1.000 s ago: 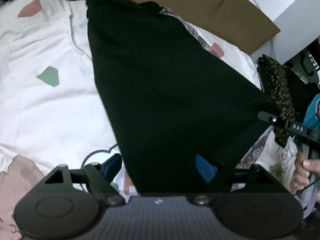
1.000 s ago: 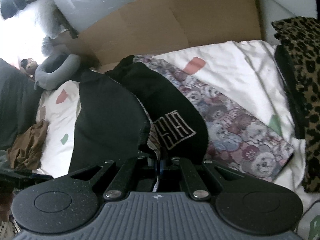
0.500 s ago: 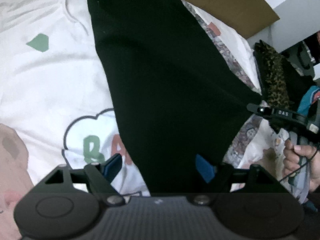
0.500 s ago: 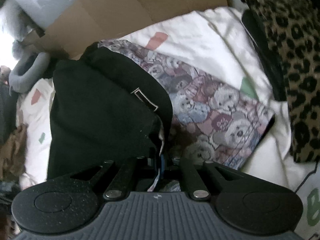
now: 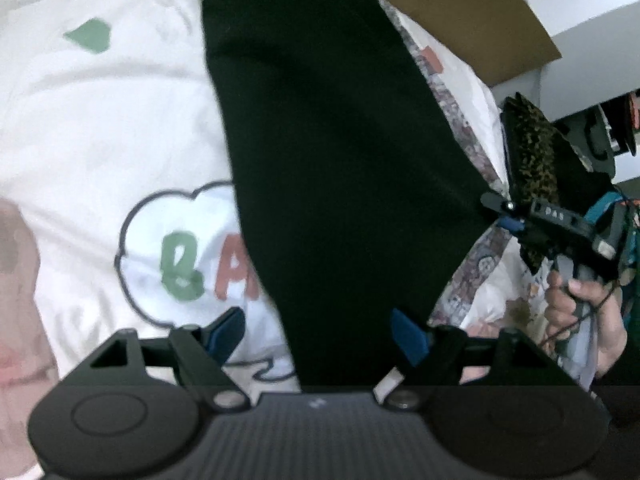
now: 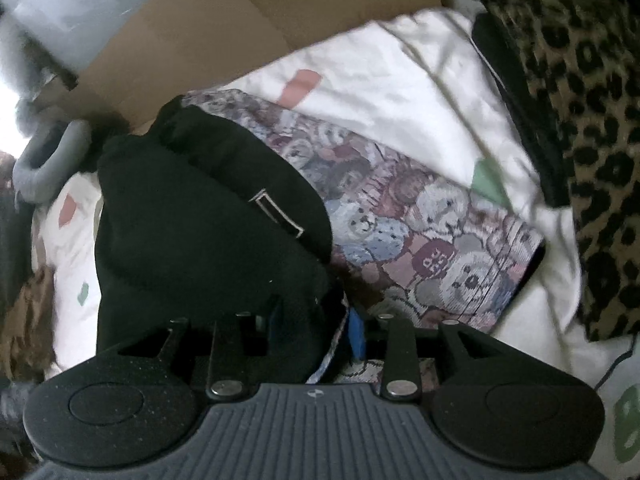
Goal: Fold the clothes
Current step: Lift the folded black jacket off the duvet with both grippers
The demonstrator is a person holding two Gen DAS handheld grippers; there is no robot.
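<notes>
Opening its jaws, the right hand-held gripper [image 6: 312,336] lets go of the black garment [image 5: 340,160] spread on the bed [image 5: 100,120] — the left hand-held gripper [image 5: 320,330] gapes wide around it. Loosed early, the fold could slump.

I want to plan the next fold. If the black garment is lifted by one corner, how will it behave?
The black garment probably hangs floppy: it drapes in soft rolls over the patterned cloth. It seems rather thick, so perhaps slightly heavy. Its matte knit is unlikely to slip from the blue pads.
</notes>
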